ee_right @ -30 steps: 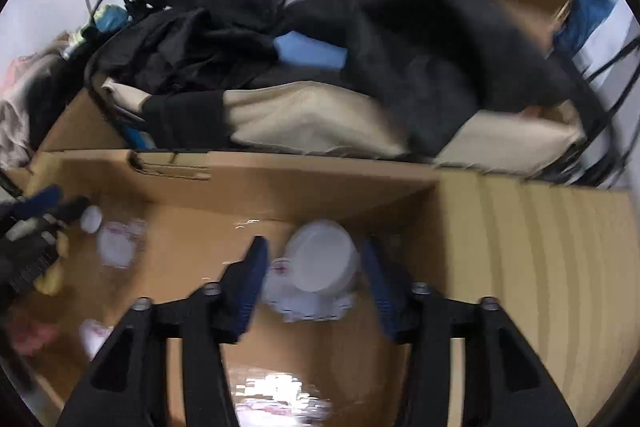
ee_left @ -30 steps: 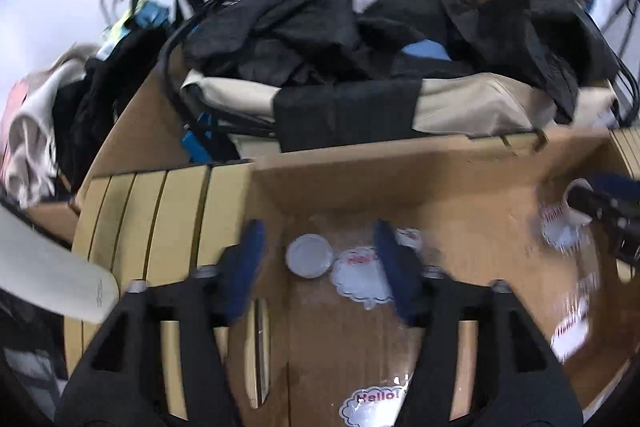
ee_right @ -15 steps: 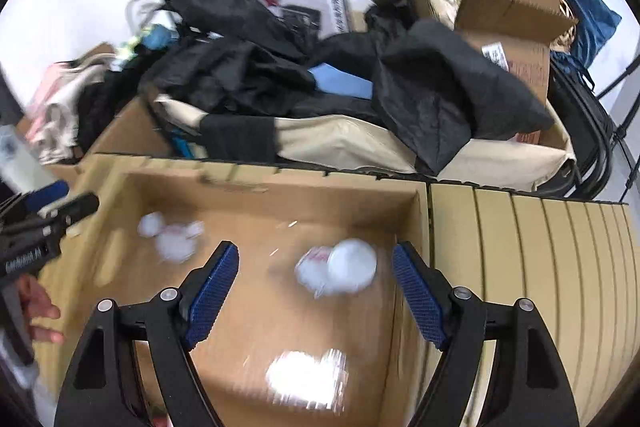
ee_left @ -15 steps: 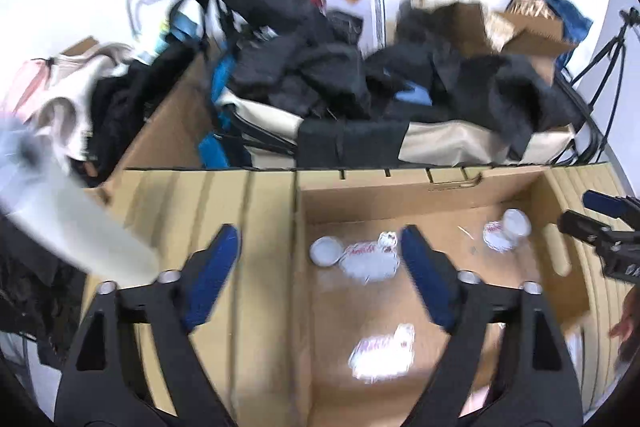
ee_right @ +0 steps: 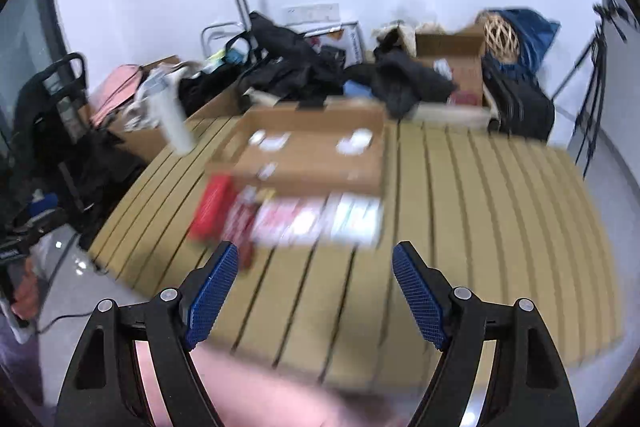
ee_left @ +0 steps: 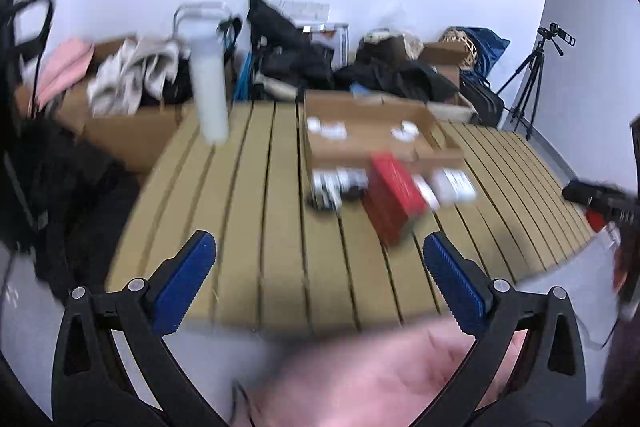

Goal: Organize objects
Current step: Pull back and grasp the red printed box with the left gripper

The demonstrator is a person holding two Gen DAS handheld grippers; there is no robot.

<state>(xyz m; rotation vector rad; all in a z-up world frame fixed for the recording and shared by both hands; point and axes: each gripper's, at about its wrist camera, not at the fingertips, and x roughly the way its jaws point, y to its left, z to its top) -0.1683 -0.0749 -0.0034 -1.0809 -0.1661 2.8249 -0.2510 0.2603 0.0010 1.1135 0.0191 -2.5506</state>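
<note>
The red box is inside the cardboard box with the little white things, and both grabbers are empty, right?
Not quite. The red box lies on the slatted table, in front of the cardboard box, not inside it; the left wrist view shows this. Both hand-held grippers, left and right, are indeed empty.

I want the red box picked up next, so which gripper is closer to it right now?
Left, slightly. The red box lies just ahead of the left gripper, toward its right jaw. From the right gripper it sits further off, ahead-left. Both jaws are open.
</note>
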